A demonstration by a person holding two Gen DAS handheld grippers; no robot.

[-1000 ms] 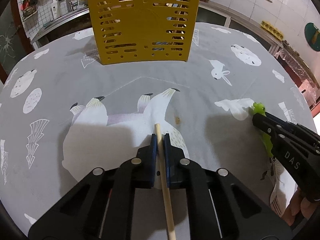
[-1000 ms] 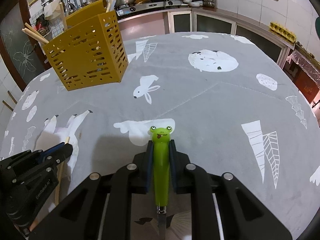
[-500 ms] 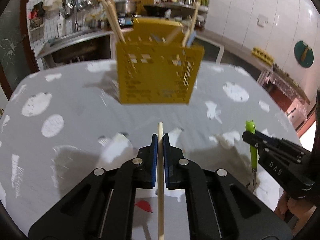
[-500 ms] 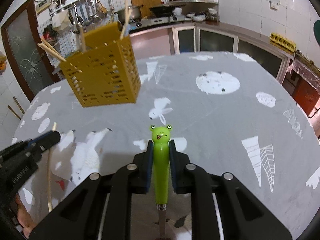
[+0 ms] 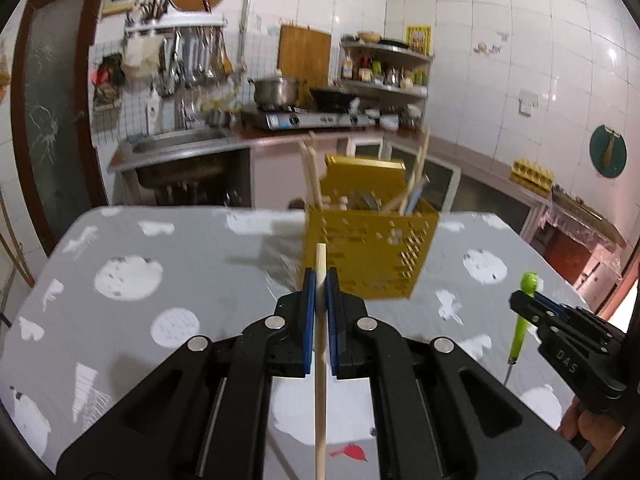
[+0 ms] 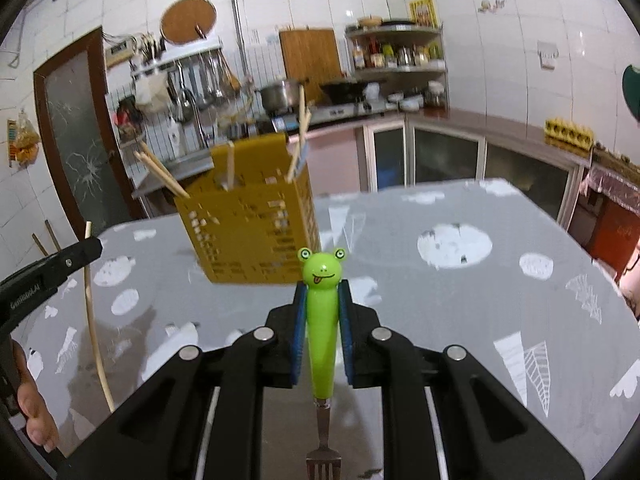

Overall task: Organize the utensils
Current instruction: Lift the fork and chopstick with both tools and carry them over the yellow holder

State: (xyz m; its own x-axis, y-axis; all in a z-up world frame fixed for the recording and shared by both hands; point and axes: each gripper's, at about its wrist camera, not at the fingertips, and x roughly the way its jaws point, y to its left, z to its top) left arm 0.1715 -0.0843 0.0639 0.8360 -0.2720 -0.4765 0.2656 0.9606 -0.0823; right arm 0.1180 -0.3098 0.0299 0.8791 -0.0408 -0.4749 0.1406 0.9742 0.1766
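Partly blurred yellow caddy (image 5: 368, 256), left hand-held gripper (image 5: 320, 280) clamping chopstick (image 5: 320, 400), right hand-held gripper (image 6: 323, 300) clamping frog fork (image 6: 322, 320), tines cropped.

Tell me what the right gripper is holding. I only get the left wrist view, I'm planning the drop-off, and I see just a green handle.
Observer: A fork. Its tines show below the handle, which the right gripper clamps.
Operator: Which end faces the yellow holder?
Observer: The handle's frog-face end; the tines trail toward the camera.
Operator: And my chopstick?
Observer: Most of its length hangs below the left gripper.
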